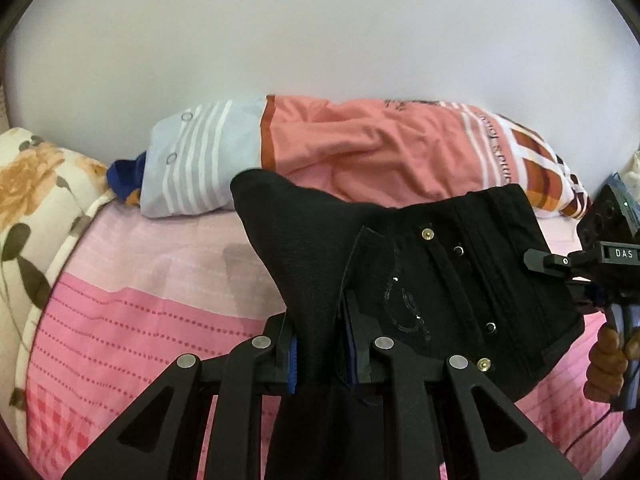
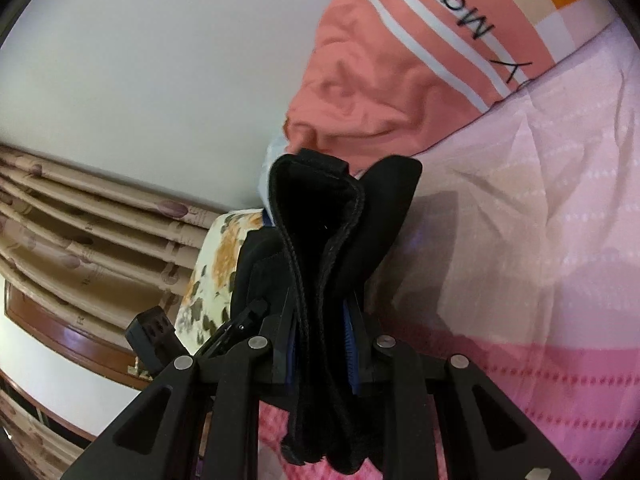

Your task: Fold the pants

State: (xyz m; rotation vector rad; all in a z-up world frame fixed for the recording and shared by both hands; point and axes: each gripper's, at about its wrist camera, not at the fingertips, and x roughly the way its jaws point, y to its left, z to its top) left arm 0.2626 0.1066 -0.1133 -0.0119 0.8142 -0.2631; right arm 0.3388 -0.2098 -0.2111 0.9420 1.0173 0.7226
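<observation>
The left tongs [image 1: 320,344] are clamped on a bunched edge of the black pants [image 1: 460,280], and the cloth runs down between the two blue pads and out below them. From this grip the waist part of the pants stretches to the right, with brass buttons and dark snaps visible on it, and it hangs above the bed [image 1: 140,320] with its pink patterned cover. At the far right of the left view a hand [image 1: 608,364] holds the handle of the right tongs [image 1: 576,280], which meet the other end of the waistband. In the right view the right tongs [image 2: 324,340] are clamped on a thick folded band of the pants [image 2: 320,240], which stands up between the pads and also hangs down below them. Behind the pants, along the white wall [image 1: 320,32], lies a salmon blanket [image 1: 380,148] with white stripes and dark letters, and next to it a light blue striped cloth [image 1: 192,160]. A floral pillow [image 1: 36,200] sits at the left end of the bed. In the right view a beige curtain [image 2: 80,216] is seen at the left.
</observation>
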